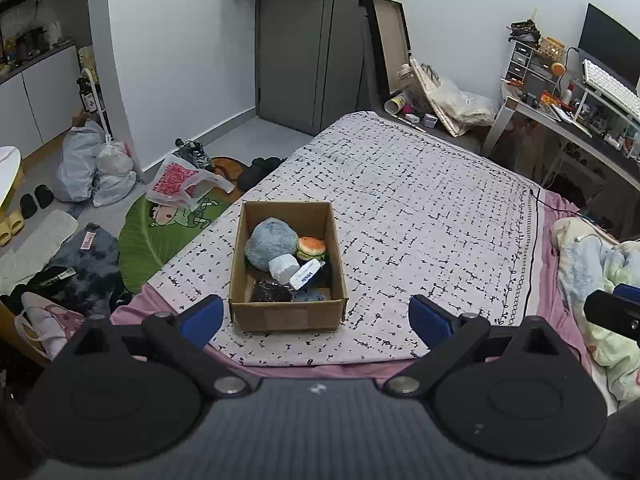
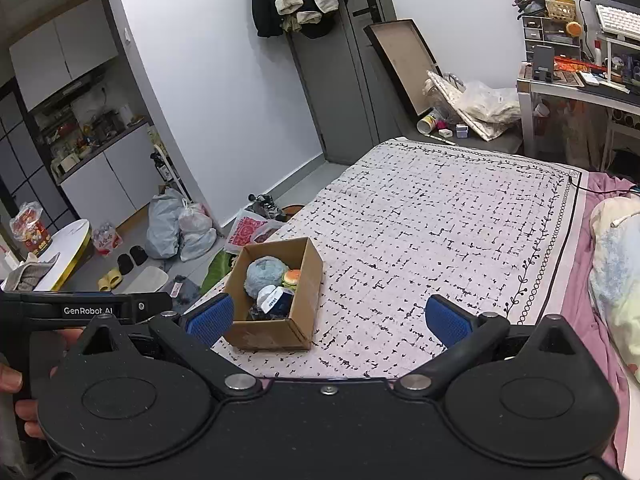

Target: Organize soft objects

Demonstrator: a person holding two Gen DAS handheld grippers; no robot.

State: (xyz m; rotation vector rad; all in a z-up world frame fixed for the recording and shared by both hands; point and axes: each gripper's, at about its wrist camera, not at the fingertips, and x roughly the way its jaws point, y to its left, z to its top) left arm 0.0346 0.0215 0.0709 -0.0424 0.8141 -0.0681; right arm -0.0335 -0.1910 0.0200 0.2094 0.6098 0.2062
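A grey plush ball (image 1: pixel 271 242), burger toy (image 1: pixel 310 247) and small packs fill the upright cardboard box (image 1: pixel 286 314).

Right gripper (image 2: pixel 330 320) spread wide, blue pads (image 2: pixel 448 320) empty, hovering over patterned bedspread (image 2: pixel 440 208). Cardboard box (image 2: pixel 308 308) on the bedspread near its left edge, just beyond the left pad. Inside: blue plush ball (image 2: pixel 262 274), burger toy (image 2: pixel 292 278), white roll (image 2: pixel 267 295). Left gripper (image 2: pixel 80 310) at frame left, hand-held, finger state unseen.
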